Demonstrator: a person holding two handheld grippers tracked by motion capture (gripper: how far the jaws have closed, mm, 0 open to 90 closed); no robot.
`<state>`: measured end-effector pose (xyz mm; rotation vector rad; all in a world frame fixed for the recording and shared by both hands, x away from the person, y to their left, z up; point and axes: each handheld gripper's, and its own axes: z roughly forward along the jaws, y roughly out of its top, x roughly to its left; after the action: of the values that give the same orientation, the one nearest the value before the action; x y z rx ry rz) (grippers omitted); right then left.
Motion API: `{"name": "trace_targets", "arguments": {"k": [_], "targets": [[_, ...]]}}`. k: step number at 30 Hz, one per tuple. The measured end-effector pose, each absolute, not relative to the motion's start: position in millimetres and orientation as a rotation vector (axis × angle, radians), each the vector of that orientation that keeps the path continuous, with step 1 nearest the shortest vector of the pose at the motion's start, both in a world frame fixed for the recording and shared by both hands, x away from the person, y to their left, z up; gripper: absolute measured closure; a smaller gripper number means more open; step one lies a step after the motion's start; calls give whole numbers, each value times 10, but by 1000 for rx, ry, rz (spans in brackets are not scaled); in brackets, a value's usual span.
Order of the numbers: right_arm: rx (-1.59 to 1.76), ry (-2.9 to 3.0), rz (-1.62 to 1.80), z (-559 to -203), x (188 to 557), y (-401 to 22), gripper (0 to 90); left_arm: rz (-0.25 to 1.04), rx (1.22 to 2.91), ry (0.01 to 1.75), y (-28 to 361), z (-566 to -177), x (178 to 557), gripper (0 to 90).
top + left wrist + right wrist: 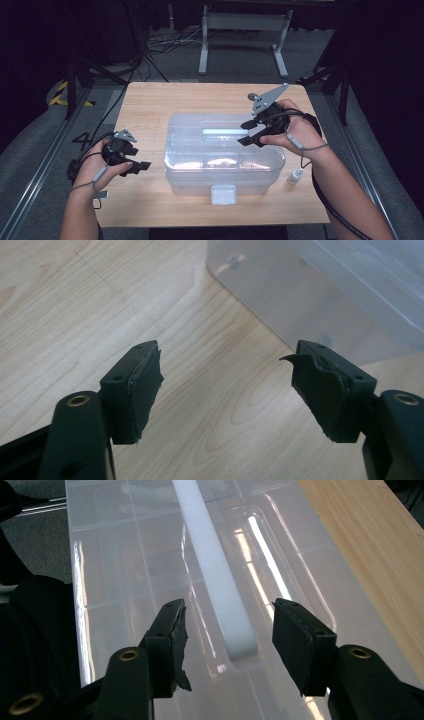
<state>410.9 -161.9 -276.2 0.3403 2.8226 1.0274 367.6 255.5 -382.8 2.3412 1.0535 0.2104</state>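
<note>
This looks like a lab or recording studio rather than a home. A small wooden table (150, 105) stands alone on grey carpet (240, 55), ringed by dark curtains (30, 60). Metal rails (40, 170) run along the floor on both sides, black stand legs (75, 85) rise at the edges, and loose cables (165, 42) lie on the carpet near the grey frame of another table (205, 45) behind. Yellow-and-black hazard tape (60, 95) marks the floor at the left.
</note>
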Motion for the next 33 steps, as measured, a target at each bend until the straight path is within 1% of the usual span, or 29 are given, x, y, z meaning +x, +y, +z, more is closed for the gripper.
{"name": "trace_targets", "arguments": {"k": [2,3,4,6,8,12,16,20,23,29,31,33], "targets": [[317,2829,1017,-2794,4120,-1568,496,218,2343,1058,2538,-3827,3672,284],[301,2836,1011,-2817,4126,-1526,549,225,2336,1052,2512,-3822,3661,291],[301,2836,1011,-2817,4126,-1526,549,225,2336,1052,2512,-3822,3661,298],[300,2850,1000,-2825,4130,-1495,606,262,2324,1032,2473,-3809,3641,315],[278,2850,998,-2820,4134,-1472,637,300,2292,990,2432,-3822,3614,332],[234,2846,945,-2793,4137,-1424,739,296,2296,961,2382,-3835,3530,361],[218,2847,929,-2775,4149,-1412,753,259,2264,966,2396,-3824,3519,354],[218,2843,933,-2774,4148,-1417,754,259,2258,969,2426,-3844,3542,343],[218,2845,926,-2767,4150,-1414,755,226,2249,966,2444,-3872,3558,334],[232,2846,984,-2783,4184,-1452,754,229,2251,967,2449,-3849,3557,361],[240,2852,985,-2782,4194,-1452,754,193,2271,993,2434,-3828,3543,387],[246,2861,980,-2772,4209,-1447,754,194,2284,990,2424,-3812,3538,394]]}}
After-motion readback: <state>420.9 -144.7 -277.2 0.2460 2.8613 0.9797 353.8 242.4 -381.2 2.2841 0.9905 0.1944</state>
